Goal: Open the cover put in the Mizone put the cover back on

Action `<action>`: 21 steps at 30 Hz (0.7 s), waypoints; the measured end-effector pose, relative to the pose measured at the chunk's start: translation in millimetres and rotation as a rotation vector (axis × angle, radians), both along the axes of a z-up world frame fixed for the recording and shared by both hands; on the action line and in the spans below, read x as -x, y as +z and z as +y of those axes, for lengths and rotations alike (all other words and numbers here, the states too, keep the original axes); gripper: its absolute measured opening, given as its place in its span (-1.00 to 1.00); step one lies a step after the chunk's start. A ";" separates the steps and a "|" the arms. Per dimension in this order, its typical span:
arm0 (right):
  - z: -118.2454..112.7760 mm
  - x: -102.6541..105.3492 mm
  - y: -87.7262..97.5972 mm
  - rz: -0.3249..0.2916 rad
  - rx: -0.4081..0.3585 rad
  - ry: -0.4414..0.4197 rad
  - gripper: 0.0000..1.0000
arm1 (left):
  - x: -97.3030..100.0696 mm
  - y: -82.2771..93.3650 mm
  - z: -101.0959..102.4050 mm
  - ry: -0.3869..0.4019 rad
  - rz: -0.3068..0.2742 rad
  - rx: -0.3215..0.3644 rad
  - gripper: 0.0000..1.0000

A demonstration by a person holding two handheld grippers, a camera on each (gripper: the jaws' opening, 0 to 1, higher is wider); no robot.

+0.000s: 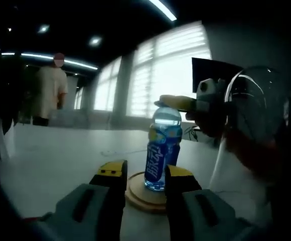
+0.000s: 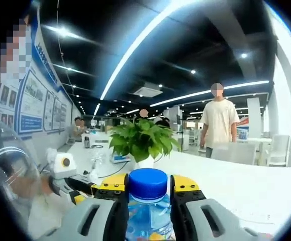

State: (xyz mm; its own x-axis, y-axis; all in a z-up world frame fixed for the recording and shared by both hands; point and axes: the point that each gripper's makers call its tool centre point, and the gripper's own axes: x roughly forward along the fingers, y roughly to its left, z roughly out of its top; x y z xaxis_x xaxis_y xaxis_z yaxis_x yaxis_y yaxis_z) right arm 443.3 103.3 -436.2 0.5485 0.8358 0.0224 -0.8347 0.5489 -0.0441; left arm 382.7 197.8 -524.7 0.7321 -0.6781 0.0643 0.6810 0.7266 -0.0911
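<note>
My right gripper (image 2: 146, 193) clamps the Mizone bottle (image 1: 161, 150) just under its blue cap (image 2: 147, 184), bottle upright on a round wooden coaster (image 1: 141, 193) on the white table (image 1: 60, 160). My left gripper (image 1: 143, 175) sits low w/ jaws narrowly apart, holding nothing, coaster just ahead. Potted plant (image 2: 141, 138) behind; a person (image 2: 219, 120) stands in bkgd.

Right tongs (image 2: 146, 193) closed about a cap; left tongs (image 1: 144, 173) apart, low

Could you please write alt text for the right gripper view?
The right gripper has its yellow-tipped jaws on either side of a Mizone bottle's blue cap. Behind it on the white table stands a potted plant.
</note>
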 end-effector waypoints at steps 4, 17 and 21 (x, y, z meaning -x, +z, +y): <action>-6.4 4.0 2.5 0.000 0.000 -0.010 -0.51 | 1.4 2.3 -0.2 -0.004 -0.004 0.006 -0.56; -45.9 28.9 6.4 -0.011 -0.002 -0.078 -0.51 | 5.5 6.3 -3.6 -0.015 -0.024 0.000 -0.56; -63.4 37.2 6.1 -0.008 -0.020 -0.113 -0.51 | 9.0 9.5 -5.7 -0.025 -0.044 -0.006 -0.56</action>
State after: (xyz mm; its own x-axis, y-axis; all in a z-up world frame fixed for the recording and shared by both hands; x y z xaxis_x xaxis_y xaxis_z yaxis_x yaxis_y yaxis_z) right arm 406.1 40.0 -430.1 0.6392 0.7678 0.0433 -0.7669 0.6406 -0.0386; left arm 373.7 192.1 -515.2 0.7114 -0.6968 0.0916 0.7024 0.7096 -0.0563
